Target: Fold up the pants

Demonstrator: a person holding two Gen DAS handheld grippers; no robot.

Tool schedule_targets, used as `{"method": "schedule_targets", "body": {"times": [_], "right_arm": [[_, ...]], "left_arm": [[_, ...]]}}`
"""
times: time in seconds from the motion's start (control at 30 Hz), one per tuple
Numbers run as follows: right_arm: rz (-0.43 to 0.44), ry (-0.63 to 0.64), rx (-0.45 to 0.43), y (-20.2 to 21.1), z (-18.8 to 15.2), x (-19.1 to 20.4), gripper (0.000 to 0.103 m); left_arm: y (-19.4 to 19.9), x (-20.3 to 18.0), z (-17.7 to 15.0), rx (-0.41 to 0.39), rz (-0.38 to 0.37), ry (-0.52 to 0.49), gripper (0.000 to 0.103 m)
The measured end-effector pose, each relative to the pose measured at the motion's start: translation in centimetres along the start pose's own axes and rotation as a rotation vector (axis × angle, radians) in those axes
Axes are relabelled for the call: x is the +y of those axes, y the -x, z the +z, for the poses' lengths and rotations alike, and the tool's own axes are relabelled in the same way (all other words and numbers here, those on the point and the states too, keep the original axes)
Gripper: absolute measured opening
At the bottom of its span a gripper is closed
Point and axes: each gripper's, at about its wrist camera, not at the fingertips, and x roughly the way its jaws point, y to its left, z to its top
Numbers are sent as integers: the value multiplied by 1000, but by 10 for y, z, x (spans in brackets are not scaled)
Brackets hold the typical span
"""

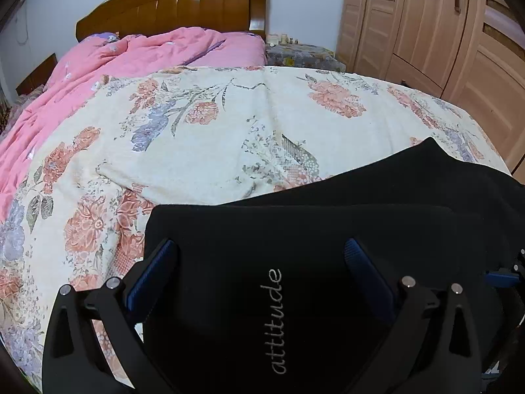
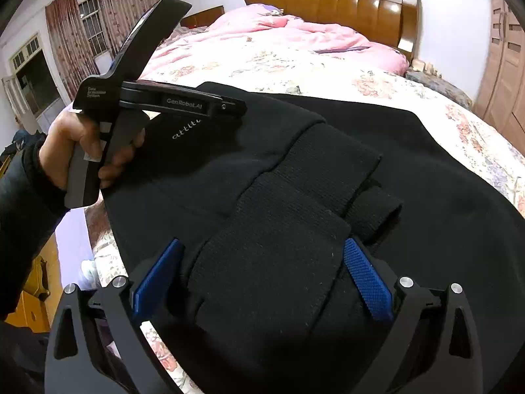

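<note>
Black pants (image 1: pixel 393 190) lie folded on the floral bedspread (image 1: pixel 213 138) near the bed's foot edge. A panel with grey "attitude" lettering (image 1: pixel 275 321) lies between the wide-apart blue pads of my left gripper (image 1: pixel 261 243), which is open just above the cloth. In the right wrist view the ribbed leg cuffs (image 2: pixel 272 256) are stacked on the pants (image 2: pixel 410 164) and lie between the spread fingers of my right gripper (image 2: pixel 262 243), also open. A hand (image 2: pixel 65 144) holds the left gripper (image 2: pixel 241 106) over the pants' left part.
A crumpled pink quilt (image 1: pixel 131 55) covers the head of the bed below the wooden headboard (image 1: pixel 183 6). A wooden wardrobe (image 1: pixel 426 26) stands to the right, beside a cluttered bedside table (image 1: pixel 295 52). Curtained windows (image 2: pixel 75 42) are at the left.
</note>
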Motion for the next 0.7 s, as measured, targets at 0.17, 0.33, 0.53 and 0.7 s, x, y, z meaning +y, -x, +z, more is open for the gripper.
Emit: {"method": "schedule_targets", "body": {"times": [0.17,0.33,0.53,0.7], "right_arm": [[-64,-17,-67,38,-11,-10,95],[-199,-196,-141,103,-59,-62,95],[-297,-581,-249,179,-154,-125,95],[-315,-773,-308,205,-206,-153,95]], "left_arm": [[12,-9,-1,-20,80,10,101],[53,-68,-14,-103,-35,-32,101],[56,-151,-36,-102,-136,-170,101],[26,-179,-61,-45,-80,-261,102]]}}
